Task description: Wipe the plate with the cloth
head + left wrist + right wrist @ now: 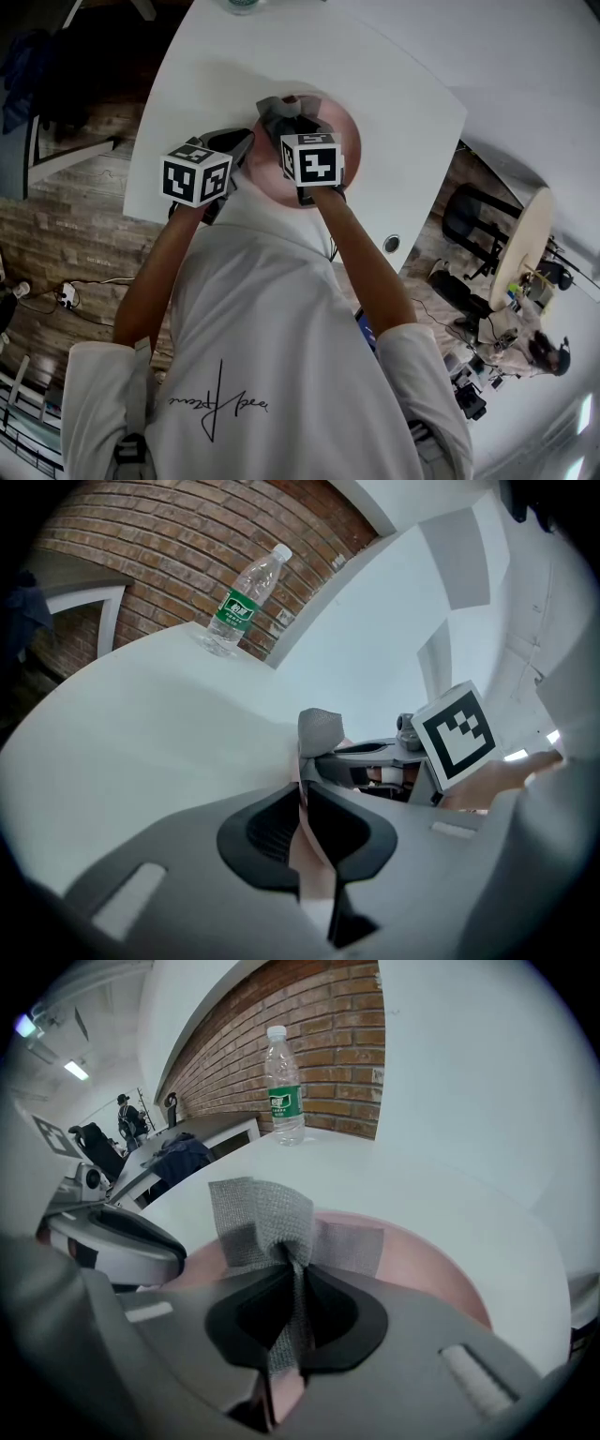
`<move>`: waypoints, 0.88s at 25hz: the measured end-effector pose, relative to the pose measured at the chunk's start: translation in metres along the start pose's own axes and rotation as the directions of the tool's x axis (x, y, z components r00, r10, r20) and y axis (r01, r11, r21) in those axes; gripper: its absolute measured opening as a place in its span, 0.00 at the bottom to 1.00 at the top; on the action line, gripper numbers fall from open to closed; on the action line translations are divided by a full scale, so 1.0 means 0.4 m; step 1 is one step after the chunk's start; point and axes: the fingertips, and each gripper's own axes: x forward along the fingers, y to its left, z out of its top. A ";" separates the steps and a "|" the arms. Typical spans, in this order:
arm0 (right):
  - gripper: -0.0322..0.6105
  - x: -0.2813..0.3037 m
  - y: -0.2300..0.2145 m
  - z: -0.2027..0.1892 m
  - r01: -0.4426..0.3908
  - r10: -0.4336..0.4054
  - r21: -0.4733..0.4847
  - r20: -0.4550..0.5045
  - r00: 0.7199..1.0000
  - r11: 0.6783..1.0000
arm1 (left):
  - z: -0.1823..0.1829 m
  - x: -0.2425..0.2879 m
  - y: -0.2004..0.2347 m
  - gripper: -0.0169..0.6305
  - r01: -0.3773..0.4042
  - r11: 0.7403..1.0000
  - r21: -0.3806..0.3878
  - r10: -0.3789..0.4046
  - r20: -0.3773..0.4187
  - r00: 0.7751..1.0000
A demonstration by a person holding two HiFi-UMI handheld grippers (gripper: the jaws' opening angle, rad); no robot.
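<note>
Between the jaws of the right gripper [294,1274] we find the grey mesh cloth [258,1213]. The jaws are pressed together on a gathered fold, and the rest of the cloth fans out ahead over the pink plate [427,1265]. The left gripper [301,789] is likewise closed, with a thin pink edge running through its jaws. We take this for the plate's rim, though from this angle we see it only edge-on. From the head view, the plate lies on the white table [394,84], just in front of the person, with both grippers meeting over it.

We judge the wiping step to be in hand: one gripper steadies the plate and the other brings the cloth onto it. The next move calls for the right gripper to press the loose cloth flat against the plate's face and sweep it across. Meanwhile the left must keep its hold on the rim, so the plate neither slides nor tips.

Farther off, near the brick wall, stands a clear water bottle [283,1087] with a green label [284,1102], its print too small for us to read. Each gripper carries a cube with black-and-white square markers. The person's white shirt [281,356] bears a line of script we cannot make out.
</note>
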 end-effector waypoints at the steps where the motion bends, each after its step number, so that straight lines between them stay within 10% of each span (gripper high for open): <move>1: 0.08 0.001 0.003 -0.001 -0.003 0.003 -0.003 -0.001 1.000 1.000 | 0.000 0.000 0.000 0.09 0.001 1.000 -0.004 -0.001 0.001 1.000; 22: 0.09 -0.004 0.073 -0.024 -0.090 0.089 -0.031 -0.027 0.996 0.996 | 0.002 0.005 0.001 0.09 0.007 1.000 -0.016 -0.007 0.007 1.000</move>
